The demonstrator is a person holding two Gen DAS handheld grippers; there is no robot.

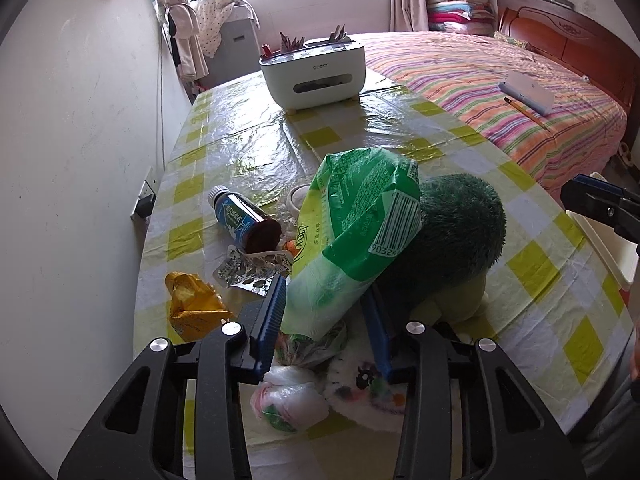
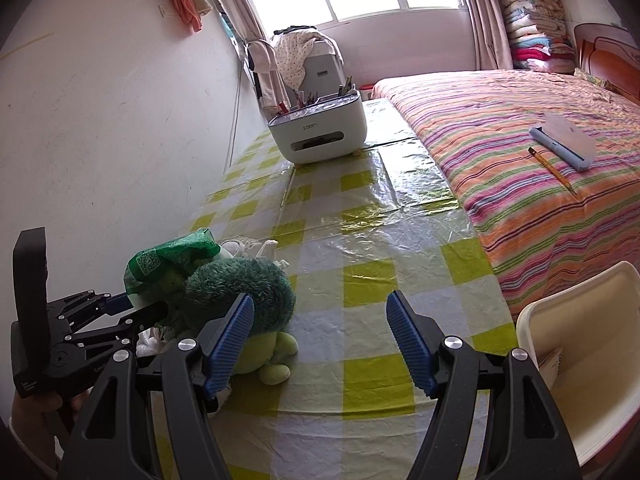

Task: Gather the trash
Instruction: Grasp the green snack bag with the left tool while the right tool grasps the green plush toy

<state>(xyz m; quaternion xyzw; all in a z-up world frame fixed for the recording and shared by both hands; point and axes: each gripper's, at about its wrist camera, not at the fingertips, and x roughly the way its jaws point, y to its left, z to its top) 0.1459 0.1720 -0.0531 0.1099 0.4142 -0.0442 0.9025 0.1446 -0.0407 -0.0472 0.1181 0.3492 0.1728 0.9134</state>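
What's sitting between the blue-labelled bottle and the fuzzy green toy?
The green bag, pinched by the left gripper, stands between bottle and toy; the left wrist view shows it.

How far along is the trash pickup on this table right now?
Done: the white bin holds what looks like one scrap. In hand: the left gripper has its jaws closed on the green bag; the right gripper is open and empty. Left: bottle, foil wrapper, yellow wrapper, and knotted bags.

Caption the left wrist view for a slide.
Left gripper jaws closed on a green plastic bag amid trash on the checked table.
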